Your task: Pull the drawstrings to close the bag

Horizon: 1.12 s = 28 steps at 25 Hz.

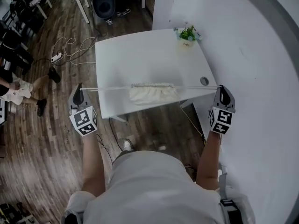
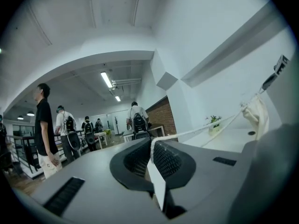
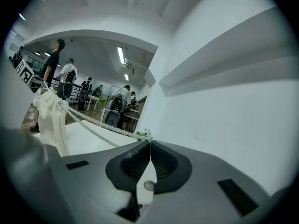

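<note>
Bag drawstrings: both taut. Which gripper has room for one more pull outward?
Left, probably. Left gripper and right gripper are both shut on taut drawstrings, bag gathered between. The right one sits close by the white wall; the left has open floor beside it.

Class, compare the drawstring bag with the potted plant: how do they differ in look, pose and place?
The drawstring bag is cream and gathered; the potted plant is green in a pale pot. The bag hangs on taut cords by the table's near edge; the plant stands at its far corner. The bag looks bigger than the plant.
</note>
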Available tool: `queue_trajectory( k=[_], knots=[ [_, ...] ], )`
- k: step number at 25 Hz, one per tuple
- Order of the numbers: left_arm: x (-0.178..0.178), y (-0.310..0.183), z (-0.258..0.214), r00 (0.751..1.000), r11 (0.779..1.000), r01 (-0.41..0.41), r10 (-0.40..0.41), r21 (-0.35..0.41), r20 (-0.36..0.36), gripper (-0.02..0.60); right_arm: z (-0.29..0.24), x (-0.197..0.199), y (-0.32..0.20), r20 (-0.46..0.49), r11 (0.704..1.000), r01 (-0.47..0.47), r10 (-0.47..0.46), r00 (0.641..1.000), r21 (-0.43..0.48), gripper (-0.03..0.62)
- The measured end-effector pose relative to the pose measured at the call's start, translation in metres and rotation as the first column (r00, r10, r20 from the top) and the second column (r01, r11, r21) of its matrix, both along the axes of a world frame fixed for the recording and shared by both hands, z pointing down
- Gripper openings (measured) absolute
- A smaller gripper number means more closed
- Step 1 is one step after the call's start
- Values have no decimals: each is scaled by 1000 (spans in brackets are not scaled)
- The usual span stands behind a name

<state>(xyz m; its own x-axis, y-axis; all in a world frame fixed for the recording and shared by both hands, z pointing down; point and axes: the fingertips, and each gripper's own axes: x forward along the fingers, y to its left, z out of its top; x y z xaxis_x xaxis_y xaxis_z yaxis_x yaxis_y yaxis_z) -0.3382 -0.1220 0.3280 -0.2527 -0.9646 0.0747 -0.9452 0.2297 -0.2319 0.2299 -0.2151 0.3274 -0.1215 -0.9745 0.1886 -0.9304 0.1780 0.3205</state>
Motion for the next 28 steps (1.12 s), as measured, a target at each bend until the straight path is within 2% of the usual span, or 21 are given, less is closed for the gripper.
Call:
queue_trajectory(
  k=[8,13,18,22,28],
  knots=[
    [-16,2,15,998,1000,18,-20,-22,-60,20,6,4,17,72,1000,-6,9,997,-31,38],
    [-43,16,16,986,998,65,-63,5,-157,19,8,19,23,144,999,-42,46,989,-29,38],
    [-46,22,0,994,998,52,-49,33,-98,18,-1,30,26,142,998,-65,66,988,-9,38],
    [-54,27,-9,992,997,61,-54,57,-112,20,-8,31,30,125,998,-66,64,990,9,38],
    [-53,39,-12,991,996,62,-55,59,-119,20,-10,39,37,184,997,-72,69,980,12,38]
  ],
)
